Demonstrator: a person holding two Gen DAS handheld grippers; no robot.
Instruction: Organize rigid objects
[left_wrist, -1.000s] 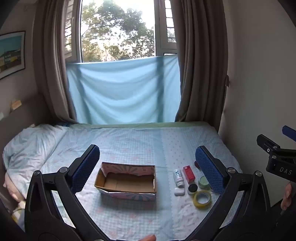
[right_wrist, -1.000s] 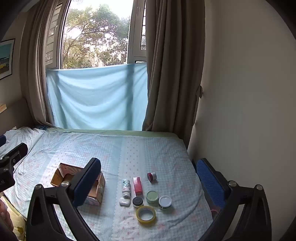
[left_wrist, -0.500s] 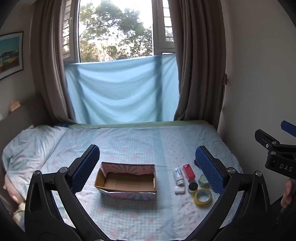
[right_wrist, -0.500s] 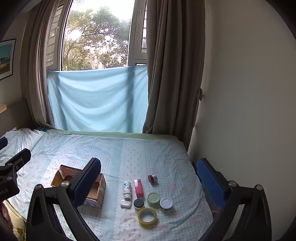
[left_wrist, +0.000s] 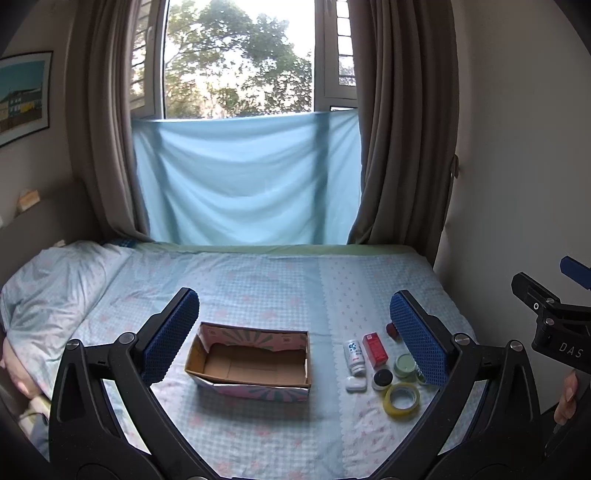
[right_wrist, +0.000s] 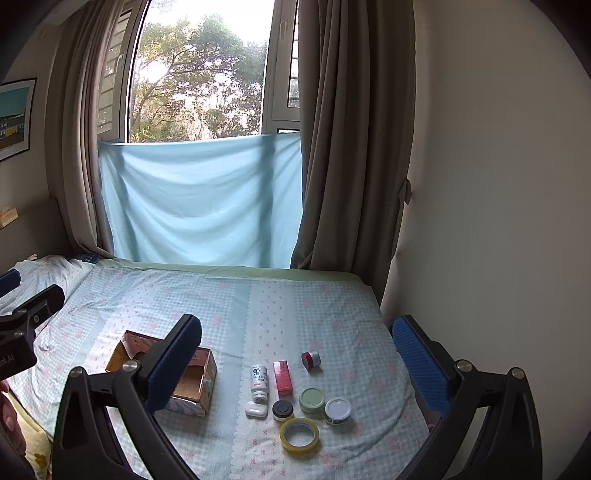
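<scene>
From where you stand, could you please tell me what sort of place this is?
Most likely a bedroom: a bed with a checked sheet, a pillow at its head, and a curtained window behind it.

Little has changed over the last second. In the left wrist view the window, the cardboard box (left_wrist: 251, 363) and the small items beside it have slid slightly toward the left and sit a touch lower, and the right gripper's body at the right edge sits lower too. In the right wrist view the roll of tape (right_wrist: 300, 435) and its neighbours appear a little further right.
</scene>
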